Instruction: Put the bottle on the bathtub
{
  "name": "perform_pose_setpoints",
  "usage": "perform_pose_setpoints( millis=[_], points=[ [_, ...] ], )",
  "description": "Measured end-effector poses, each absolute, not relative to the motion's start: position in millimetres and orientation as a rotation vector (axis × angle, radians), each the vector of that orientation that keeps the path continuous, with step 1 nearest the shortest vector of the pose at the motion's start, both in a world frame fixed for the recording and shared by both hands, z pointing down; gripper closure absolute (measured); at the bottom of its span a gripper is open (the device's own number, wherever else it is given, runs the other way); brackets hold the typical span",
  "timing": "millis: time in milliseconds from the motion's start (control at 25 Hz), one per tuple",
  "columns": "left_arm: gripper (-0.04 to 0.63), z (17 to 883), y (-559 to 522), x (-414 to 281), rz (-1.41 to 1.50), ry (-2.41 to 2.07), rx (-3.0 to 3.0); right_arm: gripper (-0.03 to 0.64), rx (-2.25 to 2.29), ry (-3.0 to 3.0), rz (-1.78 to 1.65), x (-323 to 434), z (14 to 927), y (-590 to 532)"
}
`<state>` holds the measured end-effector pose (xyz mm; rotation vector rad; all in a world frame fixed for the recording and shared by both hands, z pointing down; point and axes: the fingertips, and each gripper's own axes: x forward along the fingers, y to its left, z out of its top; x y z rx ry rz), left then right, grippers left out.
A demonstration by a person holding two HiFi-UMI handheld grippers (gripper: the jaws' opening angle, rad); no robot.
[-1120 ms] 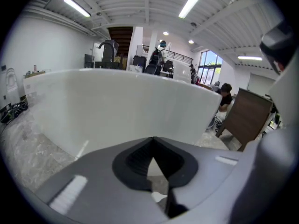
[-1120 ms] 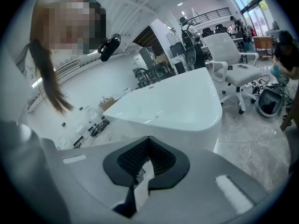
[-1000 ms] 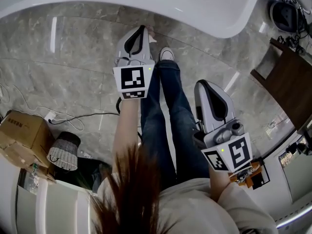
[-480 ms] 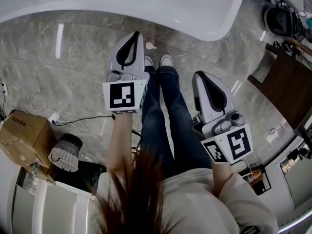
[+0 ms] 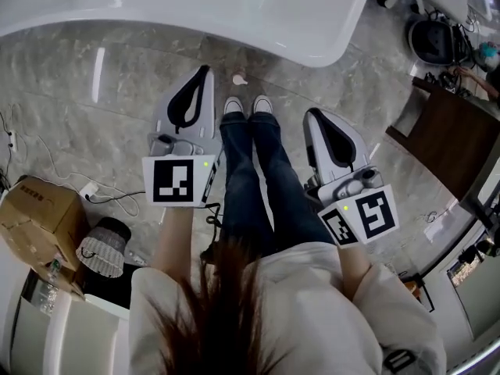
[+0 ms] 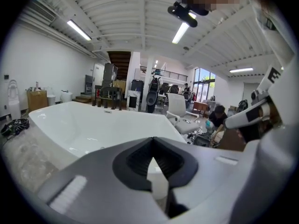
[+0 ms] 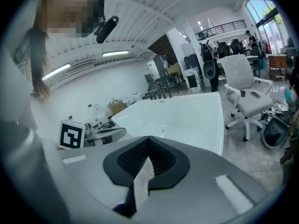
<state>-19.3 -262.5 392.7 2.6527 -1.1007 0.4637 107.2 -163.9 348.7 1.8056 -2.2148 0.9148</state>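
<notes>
Since a second ago we have lifted the left claw (image 5: 201, 76) and right claw (image 5: 314, 117), both pinched fully closed on nothing, off the grey marble floor (image 5: 78, 123), with the glossy white bathtub (image 5: 234, 6) beyond their tips and the bottle in no view, so we judge nothing is being carried.

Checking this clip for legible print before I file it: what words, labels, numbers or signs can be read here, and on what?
No text can be read in any view.
Dark print on the cardboard box: too small and blurred to read.
Cube on the left gripper: a black-and-white square marker, no letters.
Cube on the right gripper: the same kind of marker, no letters.
The bathtub: no print visible.
</notes>
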Motion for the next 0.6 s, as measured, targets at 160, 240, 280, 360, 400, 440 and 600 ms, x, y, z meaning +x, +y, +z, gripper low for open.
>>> perform_pose_setpoints(
  millis=[160,240,280,360,400,440,600],
  points=[
    [0.548,344,-256,-27,0.413,-1.145,2.627,0.62,1.795,-2.24,0.871,104,318,-163],
    [0.548,320,-253,-29,0.367,-1.169,2.592,0.62,1.792,-2.249,0.857,101,304,-161],
    [0.548,310,-251,-33,0.366,-1.177,2.6,0.62,1.789,-2.255,0.85,100,296,-161],
    [0.548,293,-248,-39,0.376,-1.193,2.636,0.62,1.782,-2.268,0.826,97,279,-161],
    [0.548,284,-247,-41,0.372,-1.202,2.641,0.62,1.778,-2.275,0.809,96,270,-162],
    [0.548,275,-246,-43,0.359,-1.214,2.64,0.62,1.774,-2.283,0.79,95,261,-162],
    [0.548,238,-239,-50,0.308,-1.256,2.638,0.62,1.769,-2.314,0.73,93,231,-160]
  ],
)
